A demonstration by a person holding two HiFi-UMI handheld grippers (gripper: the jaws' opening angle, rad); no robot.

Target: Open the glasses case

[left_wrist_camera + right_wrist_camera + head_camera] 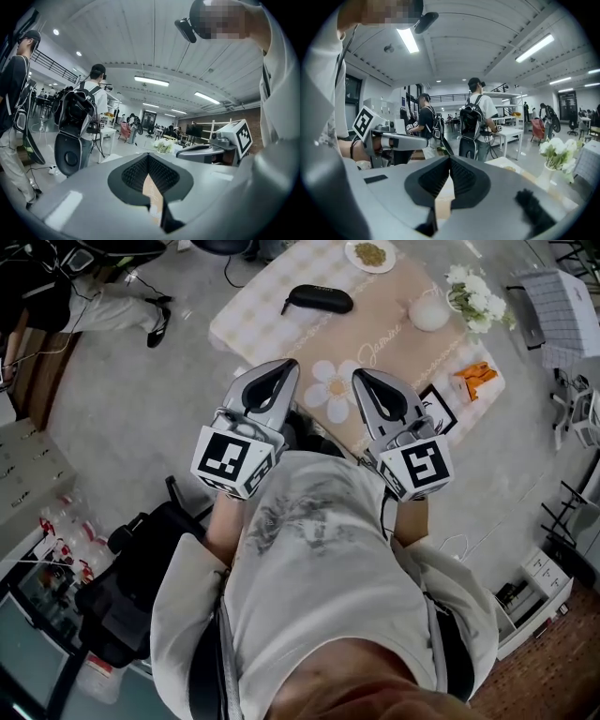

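both forearms tucked close to torso, elbows bent; left gripper (284, 367) and right gripper (363, 378) side by side before chest, noses pointing toward table (403, 334), tilted slightly below level, tips by its near edge; marker cubes nearest body; each gripper's jaws pressed together, nothing between them; black glasses case (319, 299) lies closed on far part of table, well apart from both grippers; white flowers (473, 298) and plate (369, 254) further right

Small plate (370, 255), white flowers (476, 298), orange object (476, 377) on checked, daisy-printed tablecloth (272, 329).
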